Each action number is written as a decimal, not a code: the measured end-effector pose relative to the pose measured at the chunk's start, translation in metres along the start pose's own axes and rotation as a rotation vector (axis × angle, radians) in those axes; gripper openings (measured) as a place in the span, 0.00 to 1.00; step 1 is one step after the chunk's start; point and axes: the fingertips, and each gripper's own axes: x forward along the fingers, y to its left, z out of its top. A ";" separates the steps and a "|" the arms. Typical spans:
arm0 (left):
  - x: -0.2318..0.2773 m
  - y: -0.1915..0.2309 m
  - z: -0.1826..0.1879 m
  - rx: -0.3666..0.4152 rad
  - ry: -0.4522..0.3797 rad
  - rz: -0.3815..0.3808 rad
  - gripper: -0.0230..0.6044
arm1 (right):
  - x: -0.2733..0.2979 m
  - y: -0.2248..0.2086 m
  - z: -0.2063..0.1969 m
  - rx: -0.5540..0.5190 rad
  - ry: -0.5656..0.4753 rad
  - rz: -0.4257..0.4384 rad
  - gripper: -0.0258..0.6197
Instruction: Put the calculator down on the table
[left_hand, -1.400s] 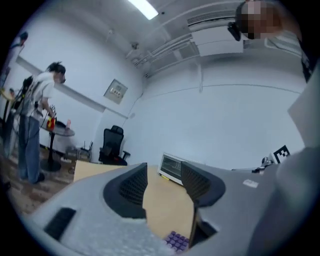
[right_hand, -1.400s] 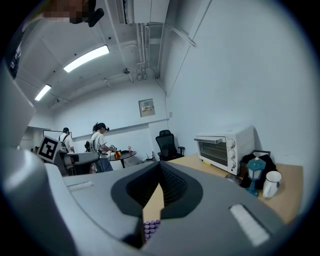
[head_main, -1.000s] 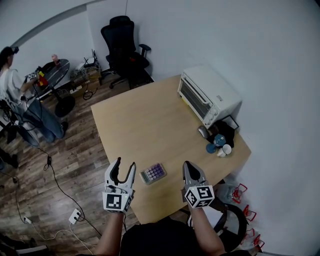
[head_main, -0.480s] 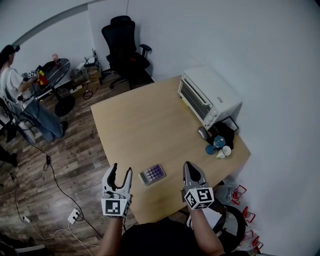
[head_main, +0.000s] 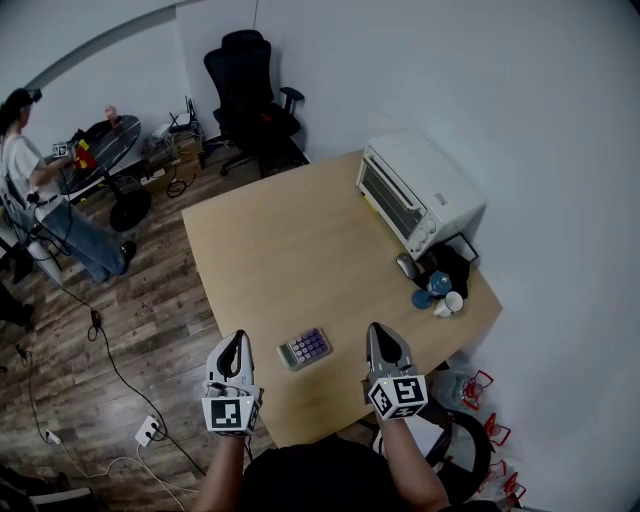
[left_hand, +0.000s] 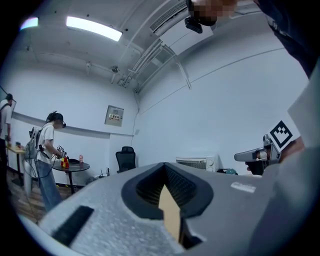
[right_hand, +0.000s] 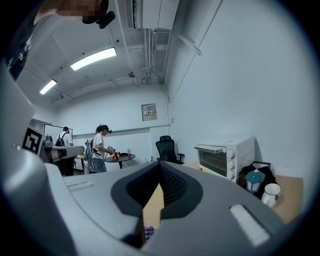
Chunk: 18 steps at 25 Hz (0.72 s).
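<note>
The calculator (head_main: 305, 347), grey with purple keys, lies flat on the wooden table (head_main: 290, 250) near its front edge, between my two grippers and touched by neither. My left gripper (head_main: 235, 340) hovers just off the table's left edge, jaws shut and empty. My right gripper (head_main: 380, 330) is over the table's front edge to the right of the calculator, also shut and empty. In the left gripper view the jaws (left_hand: 164, 167) meet with only table showing beyond. In the right gripper view the jaws (right_hand: 160, 167) are together and the calculator's purple keys (right_hand: 148, 231) peek out below them.
A white toaster oven (head_main: 420, 190) stands at the table's right edge, with a dark bag, a blue lantern and cups (head_main: 437, 287) beside it. A black office chair (head_main: 250, 100) is behind the table. A person (head_main: 35, 190) stands at a round table far left. Cables cross the floor.
The left gripper's jaws have gone from wide open to shut, and it drew back slightly toward me. The right gripper and the calculator have stayed put.
</note>
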 end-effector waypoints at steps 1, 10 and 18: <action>0.000 0.000 0.000 0.000 -0.004 0.001 0.03 | 0.000 0.000 0.000 -0.006 -0.001 -0.001 0.05; -0.001 0.005 0.006 -0.003 -0.016 0.012 0.03 | -0.001 0.002 0.009 -0.019 -0.018 0.002 0.05; -0.002 0.007 -0.002 -0.027 0.004 0.017 0.03 | -0.003 0.003 0.008 -0.012 -0.017 0.013 0.05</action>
